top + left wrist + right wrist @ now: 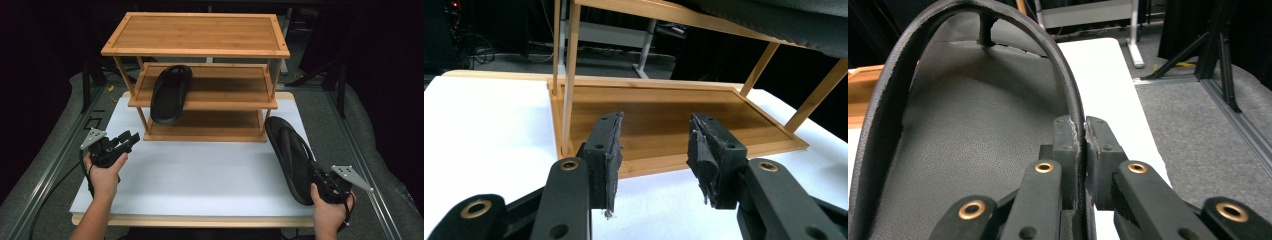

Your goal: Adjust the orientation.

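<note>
A three-tier bamboo shoe rack [200, 50] stands at the back of the white table. One black flip-flop [170, 92] lies on its middle shelf, toe end hanging over the front. A second black flip-flop [292, 155] is at the right of the table, tilted, with my right gripper [320, 179] shut on its strap [1068, 90] near the heel. My left gripper [127, 139] rests at the left in a hand, its jaws open and empty, pointing at the rack's bottom shelf [674, 120].
The white tabletop [200, 170] has a wooden front edge. Grey carpeted floor and metal rails [360, 165] run along both sides. Dark stands and a table leg are behind the rack.
</note>
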Demonstrator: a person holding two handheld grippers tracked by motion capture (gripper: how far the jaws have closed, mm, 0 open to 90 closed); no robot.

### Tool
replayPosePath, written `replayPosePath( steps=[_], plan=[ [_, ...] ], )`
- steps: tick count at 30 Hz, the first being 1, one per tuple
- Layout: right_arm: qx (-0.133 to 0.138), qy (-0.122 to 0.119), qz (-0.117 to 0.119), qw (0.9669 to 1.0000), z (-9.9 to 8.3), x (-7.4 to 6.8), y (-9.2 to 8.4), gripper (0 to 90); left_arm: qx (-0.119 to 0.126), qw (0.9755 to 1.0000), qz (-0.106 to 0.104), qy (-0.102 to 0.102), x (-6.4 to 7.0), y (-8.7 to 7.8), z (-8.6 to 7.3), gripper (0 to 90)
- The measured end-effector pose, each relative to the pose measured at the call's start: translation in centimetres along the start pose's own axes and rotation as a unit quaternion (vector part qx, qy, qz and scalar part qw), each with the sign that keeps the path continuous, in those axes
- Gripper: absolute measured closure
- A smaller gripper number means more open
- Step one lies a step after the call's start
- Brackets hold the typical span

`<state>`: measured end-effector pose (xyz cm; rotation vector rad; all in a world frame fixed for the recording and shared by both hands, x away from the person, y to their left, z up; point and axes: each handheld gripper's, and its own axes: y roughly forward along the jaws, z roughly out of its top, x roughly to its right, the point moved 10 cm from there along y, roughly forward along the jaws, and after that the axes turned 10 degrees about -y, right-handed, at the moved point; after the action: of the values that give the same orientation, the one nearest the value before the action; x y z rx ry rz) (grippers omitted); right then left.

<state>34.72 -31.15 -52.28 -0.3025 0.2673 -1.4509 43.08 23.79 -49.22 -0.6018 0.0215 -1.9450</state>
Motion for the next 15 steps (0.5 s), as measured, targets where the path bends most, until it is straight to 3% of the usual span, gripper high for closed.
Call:
replayPosePath(
  steps=[15],
  plan=[
    [0.045, -0.029, 0.031, 0.9981, 2.3, -2.6, -1.7, 84.4, -0.002, 1.0000, 0.005, -0.002, -0.2, 0.0, 0.0, 55.9]
  ],
)
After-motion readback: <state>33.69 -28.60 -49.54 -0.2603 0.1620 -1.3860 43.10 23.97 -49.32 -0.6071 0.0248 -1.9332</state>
